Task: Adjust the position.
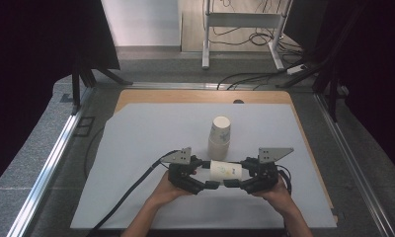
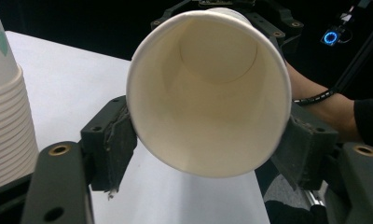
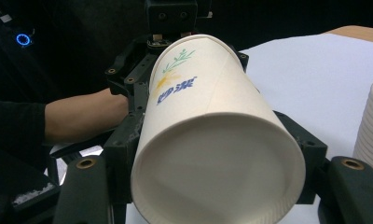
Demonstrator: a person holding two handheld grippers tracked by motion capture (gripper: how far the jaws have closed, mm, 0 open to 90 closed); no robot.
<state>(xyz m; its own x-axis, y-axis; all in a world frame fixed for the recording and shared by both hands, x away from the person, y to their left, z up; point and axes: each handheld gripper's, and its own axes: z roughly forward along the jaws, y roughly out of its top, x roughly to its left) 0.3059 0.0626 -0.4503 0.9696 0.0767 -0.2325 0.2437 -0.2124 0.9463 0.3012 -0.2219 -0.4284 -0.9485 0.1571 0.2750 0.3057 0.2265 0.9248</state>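
Low in the frame's center, a paper cup (image 1: 225,170) lies sideways between both grippers: the left gripper (image 1: 209,185) clamps its rim end, the right gripper (image 1: 233,183) its base. Overtight jaws would probably crush the thin wall.

The paper cup (image 2: 208,93) looks matt and smooth, the gripper jaws are matt black plastic, and the table sheet (image 1: 136,148) is matt white.
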